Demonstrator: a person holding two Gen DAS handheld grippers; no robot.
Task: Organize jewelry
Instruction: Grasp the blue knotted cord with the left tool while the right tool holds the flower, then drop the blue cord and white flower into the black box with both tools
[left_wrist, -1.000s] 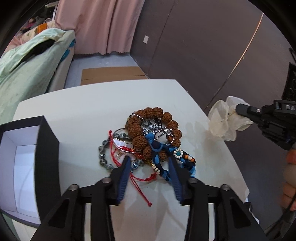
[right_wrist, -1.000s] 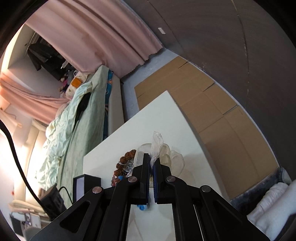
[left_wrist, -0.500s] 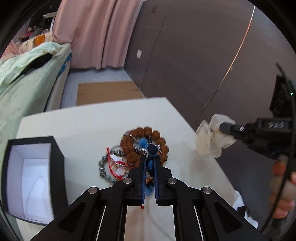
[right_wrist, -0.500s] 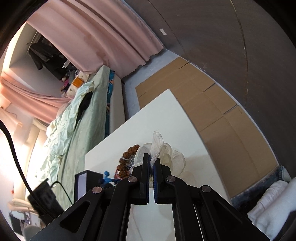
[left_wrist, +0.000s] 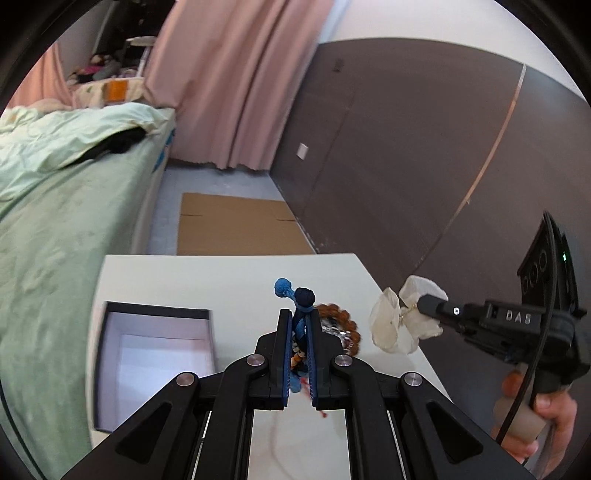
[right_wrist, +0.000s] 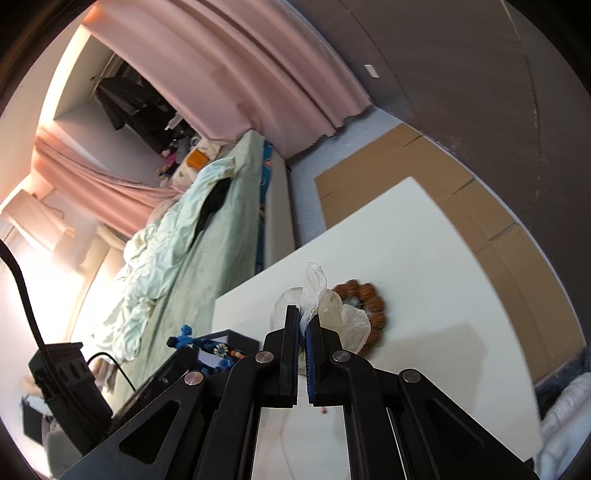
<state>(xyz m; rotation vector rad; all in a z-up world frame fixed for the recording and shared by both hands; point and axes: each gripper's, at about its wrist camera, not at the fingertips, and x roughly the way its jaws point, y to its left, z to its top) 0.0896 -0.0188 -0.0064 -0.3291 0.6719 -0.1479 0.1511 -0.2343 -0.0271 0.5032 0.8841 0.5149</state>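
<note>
My left gripper (left_wrist: 298, 318) is shut on a blue knotted cord bracelet (left_wrist: 300, 295), lifted off the white table (left_wrist: 229, 277); its knots stick out above the tips, and beads hang below. The same bracelet (right_wrist: 192, 341) shows at lower left in the right wrist view. Behind it on the table lies a brown bead bracelet (left_wrist: 341, 319) with a silver chain. My right gripper (right_wrist: 303, 317) is shut on a sheer white fabric flower piece (right_wrist: 332, 314), held in the air at the table's right side (left_wrist: 399, 325). An open black box with a white inside (left_wrist: 155, 354) stands to the left.
A bed with a green cover (left_wrist: 55, 206) runs along the table's left side. Flat cardboard (left_wrist: 236, 229) lies on the floor beyond the table, with a pink curtain and a dark wall behind. A hand (left_wrist: 532, 417) grips the right tool's handle.
The left jaws closed on the blue bracelet and lifted it off the pile, leaving the brown beads down. The right gripper shifted with its white flower piece still held.
</note>
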